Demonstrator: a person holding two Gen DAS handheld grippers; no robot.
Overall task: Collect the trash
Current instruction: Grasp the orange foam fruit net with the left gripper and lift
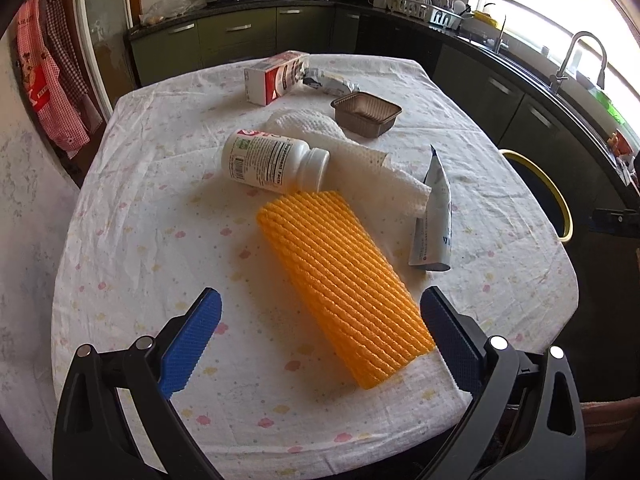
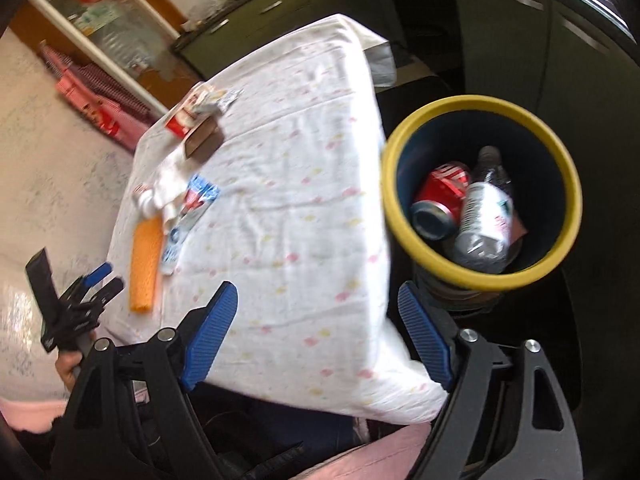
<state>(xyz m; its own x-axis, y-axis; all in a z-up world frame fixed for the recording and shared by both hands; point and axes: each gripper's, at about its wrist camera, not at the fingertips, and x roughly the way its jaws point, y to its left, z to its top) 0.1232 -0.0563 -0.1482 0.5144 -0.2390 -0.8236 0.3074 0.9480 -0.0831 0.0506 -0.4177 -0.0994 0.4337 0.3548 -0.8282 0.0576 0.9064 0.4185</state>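
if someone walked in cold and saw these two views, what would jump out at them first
Probably the orange foam sleeve, lying flat on the tablecloth right ahead of the open left gripper. Next, the yellow-rimmed bin beside the table, already holding a red can and a plastic bottle, with the empty right gripper open near it.

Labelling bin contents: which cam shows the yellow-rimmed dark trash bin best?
Right wrist: it looks into the yellow-rimmed dark trash bin, showing a red can and clear plastic bottle inside. Left wrist catches only an arc of its rim past the table edge.
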